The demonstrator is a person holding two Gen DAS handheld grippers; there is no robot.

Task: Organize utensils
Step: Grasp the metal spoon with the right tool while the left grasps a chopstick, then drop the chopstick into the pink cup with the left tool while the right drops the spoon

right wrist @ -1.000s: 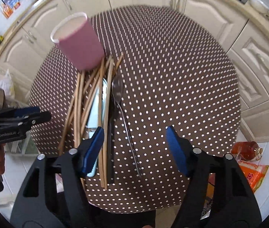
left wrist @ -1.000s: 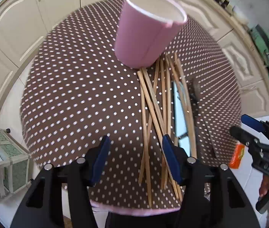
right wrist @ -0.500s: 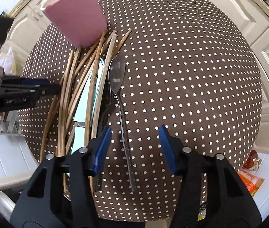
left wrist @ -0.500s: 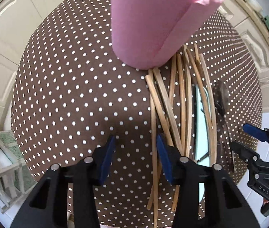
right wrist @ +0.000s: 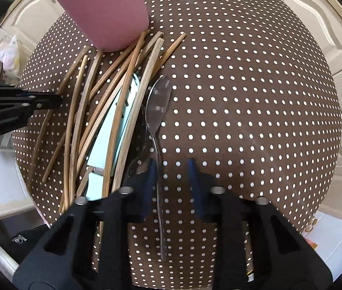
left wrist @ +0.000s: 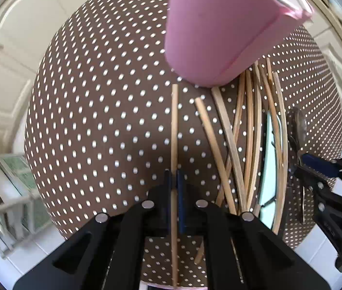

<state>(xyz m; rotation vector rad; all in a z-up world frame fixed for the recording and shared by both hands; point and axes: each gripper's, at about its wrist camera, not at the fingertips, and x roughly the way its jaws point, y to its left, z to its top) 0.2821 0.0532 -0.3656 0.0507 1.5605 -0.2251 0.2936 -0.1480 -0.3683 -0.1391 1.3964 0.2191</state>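
Observation:
A pink cup [left wrist: 219, 31] stands on the brown dotted table [left wrist: 98, 111], also in the right wrist view [right wrist: 105, 12]. Several wooden chopsticks [left wrist: 248, 140] lie in a pile in front of it with a pale blue knife [right wrist: 105, 145] and a metal spoon [right wrist: 157, 106]. My left gripper [left wrist: 174, 188] is shut on one chopstick [left wrist: 174, 125] that points toward the cup. My right gripper [right wrist: 171, 169] is partly open low over the table, with the spoon's handle between its fingers near the left one.
The round table [right wrist: 243, 96] stands among white cabinets [right wrist: 316, 29]. A wire rack [left wrist: 13, 188] is on the floor at the left. The right gripper [left wrist: 328, 181] shows at the pile's right side in the left wrist view.
My left gripper has closed on a chopstick and separated it from the pile. My right gripper has come down over the spoon handle and its fingers have narrowed.

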